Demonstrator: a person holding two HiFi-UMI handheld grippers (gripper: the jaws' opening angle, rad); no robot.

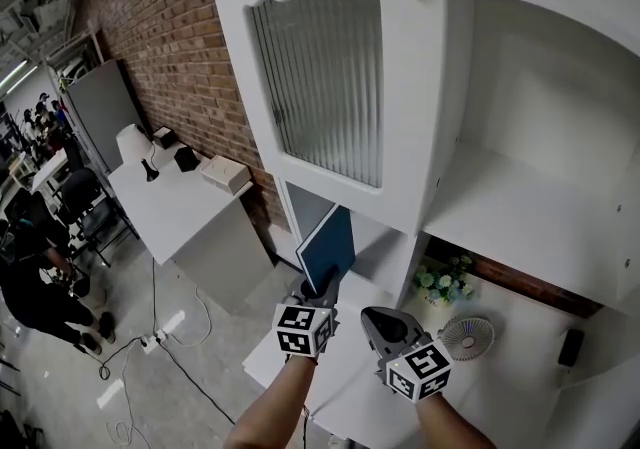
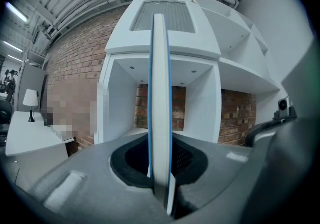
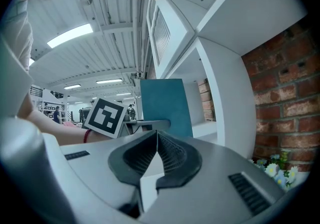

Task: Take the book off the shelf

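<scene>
Book (image 1: 328, 249) upright, long axis vertical, clamped by its lower edge between the nearly closed jaws of my left gripper (image 1: 319, 289) at the mouth of the open shelf (image 1: 385, 247) bay, my right gripper (image 1: 383, 321) pressed together on nothing just beside.

A white lamp (image 1: 133, 147) stands on a desk (image 1: 180, 212) by the brick wall (image 1: 170, 27); a small white fan (image 1: 467, 336) sits just beside pale flowers (image 1: 443, 282)
</scene>
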